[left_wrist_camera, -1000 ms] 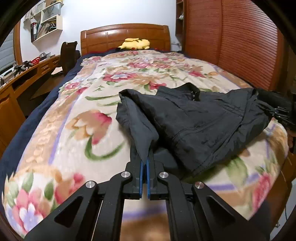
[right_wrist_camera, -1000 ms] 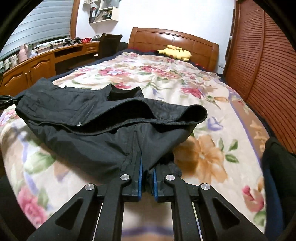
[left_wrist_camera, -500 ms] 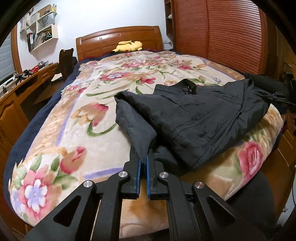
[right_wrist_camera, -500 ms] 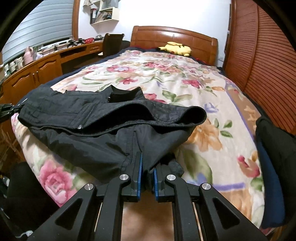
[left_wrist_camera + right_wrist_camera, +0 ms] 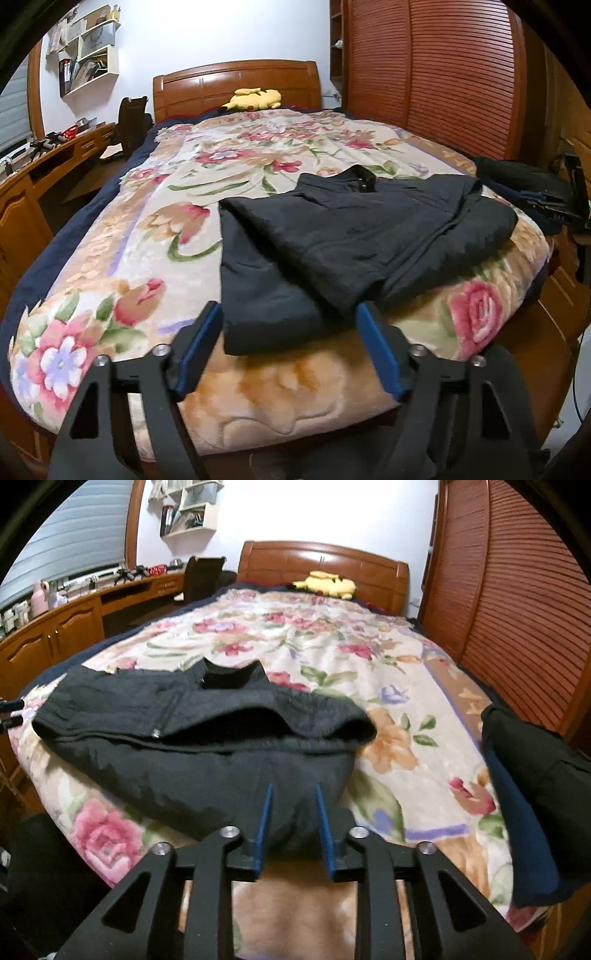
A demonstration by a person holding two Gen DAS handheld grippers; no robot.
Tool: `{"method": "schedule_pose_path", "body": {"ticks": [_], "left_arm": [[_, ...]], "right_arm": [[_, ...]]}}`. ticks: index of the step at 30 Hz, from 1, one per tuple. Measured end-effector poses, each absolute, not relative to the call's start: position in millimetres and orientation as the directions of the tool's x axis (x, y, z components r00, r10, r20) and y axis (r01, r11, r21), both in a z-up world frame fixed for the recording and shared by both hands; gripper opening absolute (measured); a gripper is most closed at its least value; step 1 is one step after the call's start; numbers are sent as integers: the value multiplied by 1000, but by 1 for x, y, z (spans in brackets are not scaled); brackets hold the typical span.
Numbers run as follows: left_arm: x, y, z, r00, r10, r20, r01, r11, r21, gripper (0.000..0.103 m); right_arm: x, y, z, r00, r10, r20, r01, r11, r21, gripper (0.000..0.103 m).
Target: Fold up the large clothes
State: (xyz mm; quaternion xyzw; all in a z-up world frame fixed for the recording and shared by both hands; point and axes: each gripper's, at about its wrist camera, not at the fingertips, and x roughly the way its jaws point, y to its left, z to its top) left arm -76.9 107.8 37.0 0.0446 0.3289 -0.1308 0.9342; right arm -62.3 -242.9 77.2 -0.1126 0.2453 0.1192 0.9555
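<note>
A black jacket (image 5: 354,236) lies folded across the foot end of a bed with a floral blanket (image 5: 155,236). My left gripper (image 5: 290,314) has its jaws opening wide; the jacket's near corner lies loose between the blue pads, untouched. In the right wrist view the same jacket (image 5: 192,746) spreads to the left, its collar (image 5: 231,675) toward the headboard. My right gripper (image 5: 293,794) has its jaws opening too, with the jacket's hem lying between the blue fingers (image 5: 266,812) and no pad pressing it.
A yellow plush toy (image 5: 255,99) rests by the wooden headboard. A dark folded garment (image 5: 535,782) sits at the bed's right edge. A wooden desk (image 5: 74,624) with a chair runs along the left. A slatted wooden wardrobe (image 5: 443,74) lines the right.
Both grippers pulled the jacket toward the foot of the bed, then opened and let go of it. The jacket now lies flat near the edge.
</note>
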Motion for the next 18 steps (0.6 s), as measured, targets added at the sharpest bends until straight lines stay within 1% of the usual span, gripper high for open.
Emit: {"method": "schedule_pose_path", "body": {"ticks": [1,3,8,14,18], "left_arm": [[-78,105,36,749,-218,-625,279,960,-2,78],[-78,100,34,749,-221,-624,281,960,-2,78],[-74,89,28,738,-237,-632,285,958,-26,78],[-67,71,20,732,-236,-640,306,952,-2,78],[-61,65,17,727,-240,-643,305,952,-11,78]], "right_arm": [[-65,-239,78,856,175,-487,-286,944,-162,51],[-68,-232,78,861,186,-474,-296,940,-169,59],[-71,-208,70,850,234,-472,-345,925,-162,61],[-69,-180,49,826,299,-477,-408,902,-141,62],[-60,-165,38,811,309,-497,-434,887,-158,62]]}}
